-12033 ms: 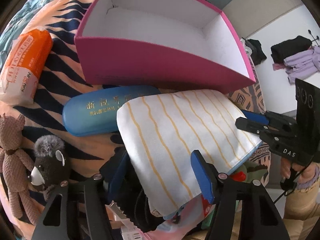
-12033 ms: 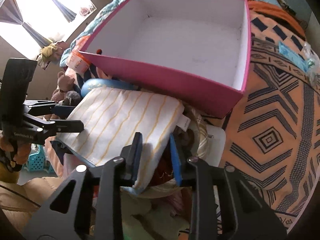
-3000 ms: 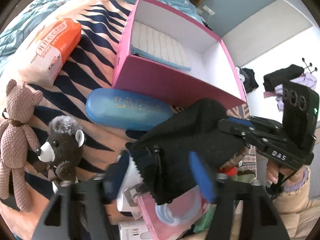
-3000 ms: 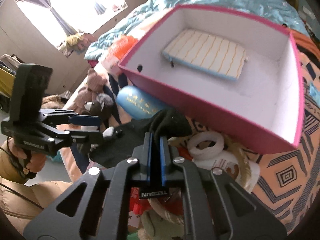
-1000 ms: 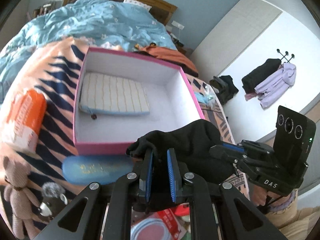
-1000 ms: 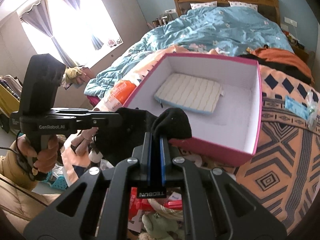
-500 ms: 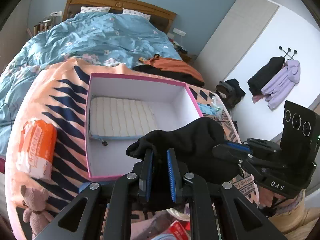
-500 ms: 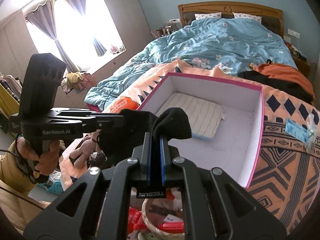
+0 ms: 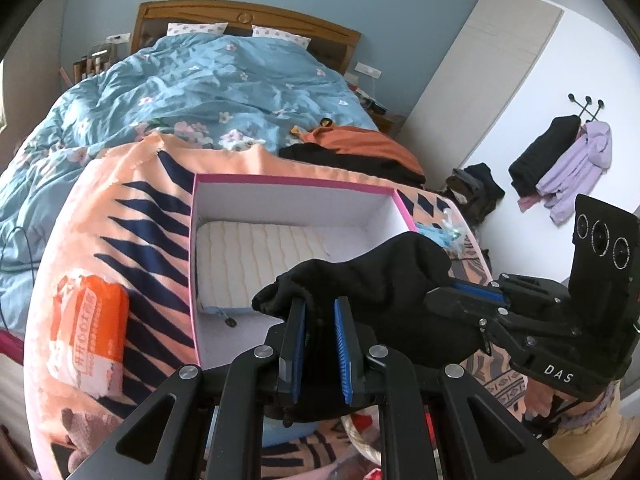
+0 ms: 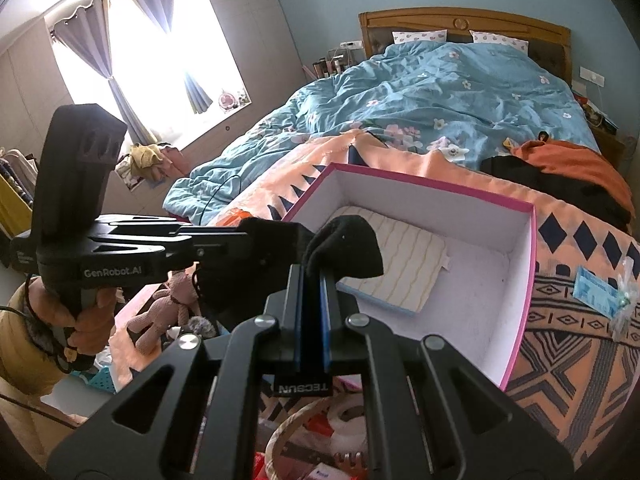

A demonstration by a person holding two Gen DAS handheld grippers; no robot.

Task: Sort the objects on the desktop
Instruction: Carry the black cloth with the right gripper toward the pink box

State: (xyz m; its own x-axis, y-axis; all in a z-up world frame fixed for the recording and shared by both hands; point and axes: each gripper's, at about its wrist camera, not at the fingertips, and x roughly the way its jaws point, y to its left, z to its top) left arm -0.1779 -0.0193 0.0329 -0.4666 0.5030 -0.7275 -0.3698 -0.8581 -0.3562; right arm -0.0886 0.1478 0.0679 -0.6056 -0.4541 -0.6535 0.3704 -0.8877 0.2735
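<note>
A limp black cloth (image 9: 372, 280) hangs stretched between my two grippers, above the near edge of the pink box (image 9: 296, 182). My left gripper (image 9: 319, 308) is shut on its left end. My right gripper (image 10: 311, 276) is shut on the other end, which bunches up above the pads as a black lump (image 10: 346, 246). Each gripper shows in the other's view: the right one (image 9: 472, 298) and the left one (image 10: 224, 240). The box (image 10: 440, 191) is white inside. A yellow-striped pouch (image 9: 256, 256) (image 10: 400, 266) lies flat in it.
An orange tissue pack (image 9: 92, 328) lies left of the box on the patterned orange blanket (image 9: 132, 216). A brown teddy bear (image 10: 160, 314) and a basket of clutter (image 10: 304, 432) sit below. A blue packet (image 10: 596, 288) lies right of the box. The blue duvet (image 10: 440, 92) lies behind.
Both grippers have risen with the black cloth held between them. The box now sits lower and farther off in both views, with more of the bed showing.
</note>
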